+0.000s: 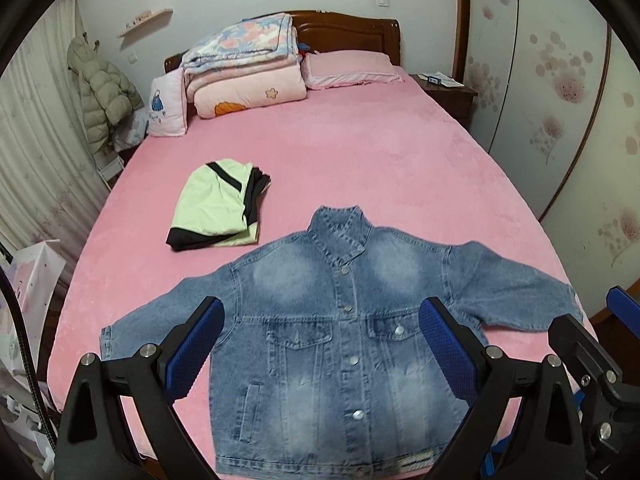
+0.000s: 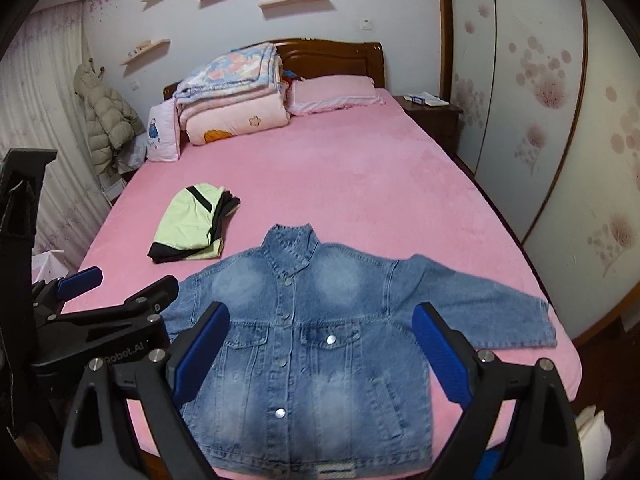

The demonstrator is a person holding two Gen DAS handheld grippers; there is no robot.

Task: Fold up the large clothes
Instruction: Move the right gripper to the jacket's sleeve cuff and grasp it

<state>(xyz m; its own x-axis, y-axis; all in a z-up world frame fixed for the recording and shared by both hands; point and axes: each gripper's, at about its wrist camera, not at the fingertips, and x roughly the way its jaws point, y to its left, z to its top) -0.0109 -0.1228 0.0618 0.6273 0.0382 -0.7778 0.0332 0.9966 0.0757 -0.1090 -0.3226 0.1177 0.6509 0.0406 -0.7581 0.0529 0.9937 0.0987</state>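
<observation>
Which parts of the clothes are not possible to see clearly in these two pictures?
- Denim jacket hem: left wrist view, cut off by the bottom edge and the gripper.
- Jacket's left cuff: right wrist view, hidden behind the left gripper.
- Folded green garment: both views, its type cannot be told.

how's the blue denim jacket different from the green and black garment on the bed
The blue denim jacket lies spread flat, front up, sleeves out; the light green and black garment is already folded into a compact bundle. The jacket sits nearer the grippers, the bundle farther back and left. Both rest on the pink bed cover.
</observation>
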